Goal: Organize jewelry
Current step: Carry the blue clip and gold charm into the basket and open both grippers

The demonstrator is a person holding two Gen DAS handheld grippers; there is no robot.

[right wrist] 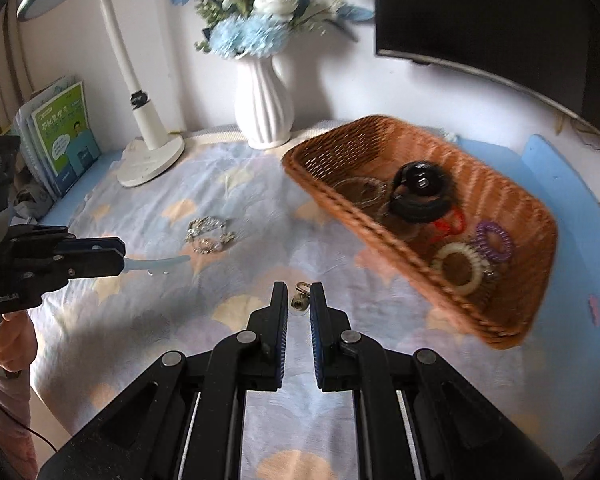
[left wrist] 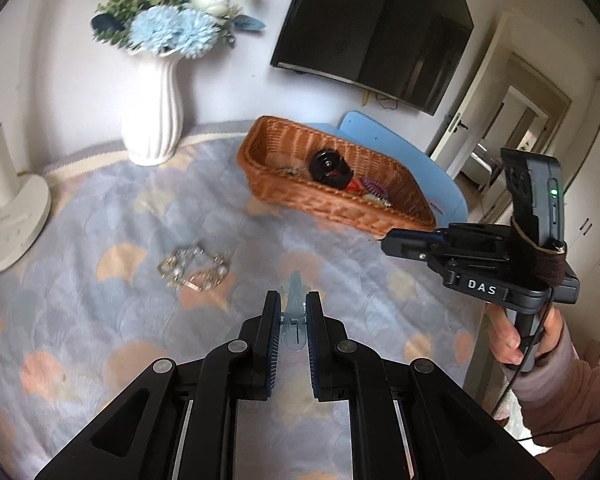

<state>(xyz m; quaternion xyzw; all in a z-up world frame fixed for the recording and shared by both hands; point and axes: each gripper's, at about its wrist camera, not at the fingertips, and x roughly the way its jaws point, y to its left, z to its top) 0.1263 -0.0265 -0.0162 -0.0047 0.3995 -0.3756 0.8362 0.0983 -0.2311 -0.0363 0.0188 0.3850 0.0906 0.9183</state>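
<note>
left tongs: narrow gap, pinching a pale blue translucent hair clip between the pads; clip tip pokes out past the fingertips; seen side-on from the right wrist view as well
right tongs: narrow gap, pinching a small metal clasp-like piece, too small to name exactly; raised above the tabletop, near the basket's front corner
wicker basket: brown, rectangular, on the tabletop at the right, looks tilted and motion-blurred in the right wrist view
basket contents: black hair ties, red hair tie, purple spiral hair tie, cream spiral hair tie, clear bracelet-like rings
bracelets: silver-gold beaded pile lying on the cloth, left of the basket, well apart from both tongs
tabletop: covered in a cloth with a pastel scallop print
white vase: ribbed, blue and white flowers, at the back by the wall
desk lamp: white, back left, base on the tabletop
books: upright, far left
TV: dark screen on the wall
</note>
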